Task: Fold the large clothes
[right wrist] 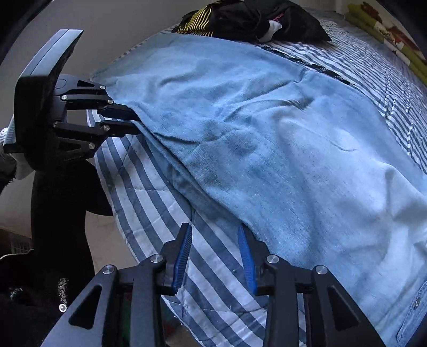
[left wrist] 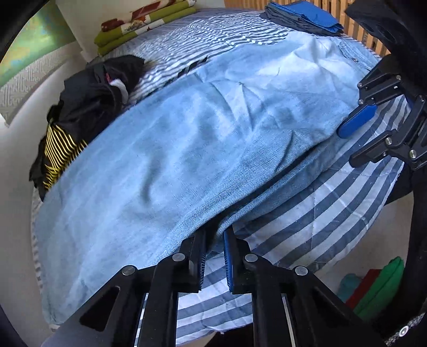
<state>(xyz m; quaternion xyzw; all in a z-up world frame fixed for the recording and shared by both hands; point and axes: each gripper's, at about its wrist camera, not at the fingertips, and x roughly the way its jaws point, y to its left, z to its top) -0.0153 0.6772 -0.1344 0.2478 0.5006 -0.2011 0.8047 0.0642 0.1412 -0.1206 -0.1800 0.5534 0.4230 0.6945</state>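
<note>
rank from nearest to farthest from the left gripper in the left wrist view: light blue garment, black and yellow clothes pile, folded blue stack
1. light blue garment, edge between the left gripper pads
2. black and yellow clothes pile, far left
3. folded blue stack, top right, bed's far end

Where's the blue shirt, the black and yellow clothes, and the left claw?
Blue shirt (left wrist: pixel 186 138): left wrist view, middle of its cloth.
Black and yellow clothes (left wrist: pixel 80 112): left wrist view, the black part.
Left claw (left wrist: pixel 214 256): left wrist view, between its fingertips.
</note>
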